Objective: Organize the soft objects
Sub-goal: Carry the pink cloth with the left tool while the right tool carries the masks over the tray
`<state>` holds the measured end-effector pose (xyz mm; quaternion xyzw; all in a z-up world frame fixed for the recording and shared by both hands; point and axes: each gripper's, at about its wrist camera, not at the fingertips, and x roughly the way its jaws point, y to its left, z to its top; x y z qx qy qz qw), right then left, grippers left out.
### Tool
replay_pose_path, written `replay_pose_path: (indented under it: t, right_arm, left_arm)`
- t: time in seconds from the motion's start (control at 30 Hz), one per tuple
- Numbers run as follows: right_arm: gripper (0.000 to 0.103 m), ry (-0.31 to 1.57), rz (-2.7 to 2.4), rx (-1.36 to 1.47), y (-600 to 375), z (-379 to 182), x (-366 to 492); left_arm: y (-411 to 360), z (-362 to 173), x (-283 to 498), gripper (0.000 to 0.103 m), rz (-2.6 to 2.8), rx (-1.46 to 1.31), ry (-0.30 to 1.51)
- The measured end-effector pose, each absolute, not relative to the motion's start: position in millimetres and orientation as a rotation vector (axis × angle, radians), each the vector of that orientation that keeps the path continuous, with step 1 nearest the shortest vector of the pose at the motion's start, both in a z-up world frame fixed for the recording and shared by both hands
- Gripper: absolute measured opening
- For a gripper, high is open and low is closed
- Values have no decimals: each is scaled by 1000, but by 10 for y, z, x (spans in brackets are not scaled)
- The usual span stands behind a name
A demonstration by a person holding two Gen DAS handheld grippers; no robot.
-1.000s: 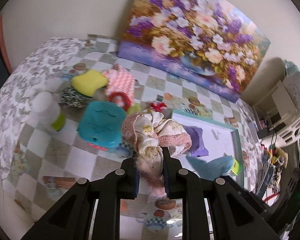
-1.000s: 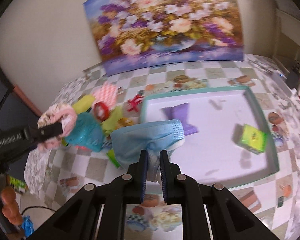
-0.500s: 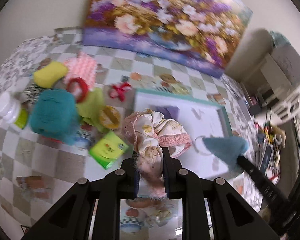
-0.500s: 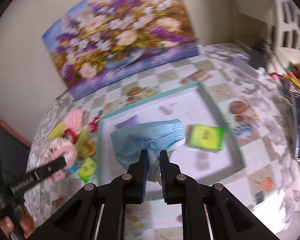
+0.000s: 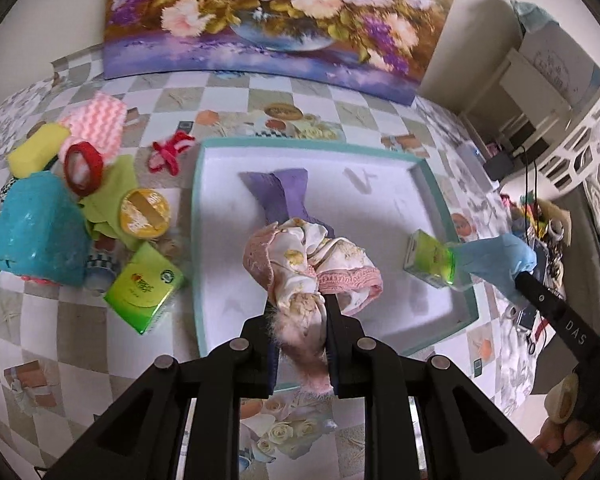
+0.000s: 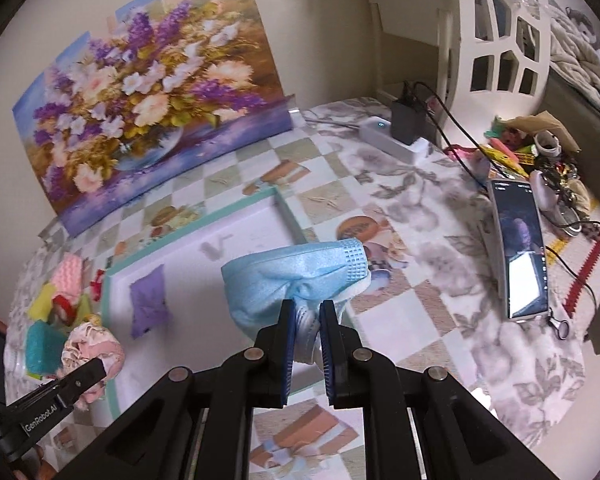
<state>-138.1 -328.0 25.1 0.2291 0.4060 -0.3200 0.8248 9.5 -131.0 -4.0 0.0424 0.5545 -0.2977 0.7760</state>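
A checkered surface (image 5: 220,96) with a floral painting (image 5: 276,20) propped against the wall behind it.

At the far left sits a cluster of items: a yellow sponge (image 5: 36,148), a pink wavy cloth (image 5: 98,118), a red ring (image 5: 83,166), a teal block (image 5: 40,232), a round yellow tin (image 5: 144,214) and a green tissue pack (image 5: 144,286). Just beside them, nearer the middle, lies a red bow (image 5: 171,154).

In the centre is a shallow white tray with a teal rim (image 5: 198,240). A purple cloth (image 5: 284,196) lies flat on the tray floor, toward its far side.

The left tongs (image 5: 300,320) are clenched on a bunched floral scrunchie with pink lace trim (image 5: 304,264), which hangs in the air over the tray, in front of the purple cloth. In the right wrist view the same scrunchie appears at the lower left, above the tray's near left corner.

A second green pack (image 5: 430,258) rests inside the tray by its right rim.

Further right, the right tongs (image 6: 306,320) are clamped on a crumpled blue face mask (image 6: 296,276), held in the air above the tray's right edge, partly over the tablecloth beyond it.

At the far right of the surface lie a phone (image 6: 520,252) with a lit screen, a white power strip with a black plug (image 6: 400,128), cables and small clutter.
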Motion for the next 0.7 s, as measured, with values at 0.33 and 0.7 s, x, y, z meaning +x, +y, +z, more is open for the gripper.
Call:
replay_pose_path:
  t: [0.33,0.7]
  right_arm:
    - [13,1015,-627,479,-3207,-151,-1169]
    - [16,1081,-560,461,-3077,-382,-943]
  left_arm:
    - [-1444,-285,86,20,-656,130,1240]
    - [-1454,-464,130,21,-623,136,1294]
